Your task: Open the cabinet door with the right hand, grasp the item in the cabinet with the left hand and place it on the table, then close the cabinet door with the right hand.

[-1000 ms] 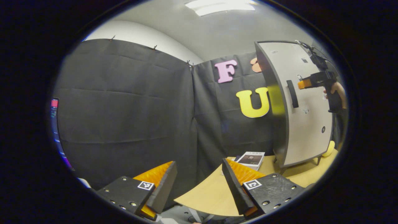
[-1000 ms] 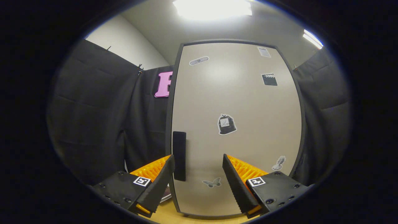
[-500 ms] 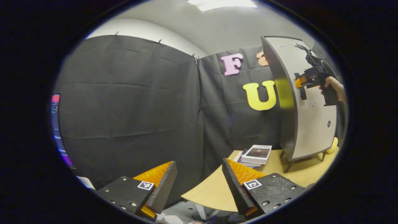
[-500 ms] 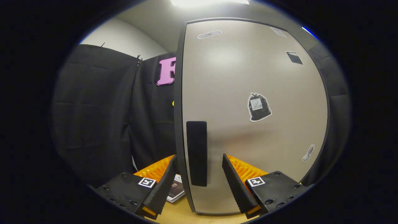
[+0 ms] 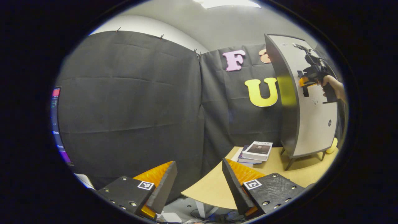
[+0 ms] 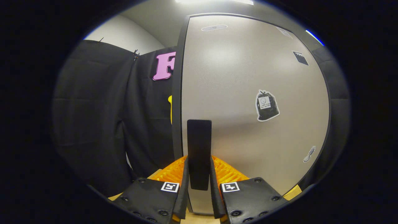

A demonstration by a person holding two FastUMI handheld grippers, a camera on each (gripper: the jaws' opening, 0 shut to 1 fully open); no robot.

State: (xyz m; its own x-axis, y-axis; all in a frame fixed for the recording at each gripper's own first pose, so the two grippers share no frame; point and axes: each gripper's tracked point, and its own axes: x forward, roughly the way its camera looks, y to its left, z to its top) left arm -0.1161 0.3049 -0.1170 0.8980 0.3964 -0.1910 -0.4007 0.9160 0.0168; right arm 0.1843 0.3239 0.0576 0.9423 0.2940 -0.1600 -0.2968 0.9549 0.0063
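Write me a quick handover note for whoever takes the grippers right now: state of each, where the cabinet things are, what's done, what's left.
Right gripper: shut on the door handle, both fingers pressing its sides.
Left gripper: open, holding nothing, near the table edge, well short of the cabinet.
Cabinet door: shut, so the item inside is hidden. A stack of books lies on the table beside the cabinet.
Done: handle grasped.
Left: pull the door open, take the item out with the left gripper, set it on the table, close the door with the right.
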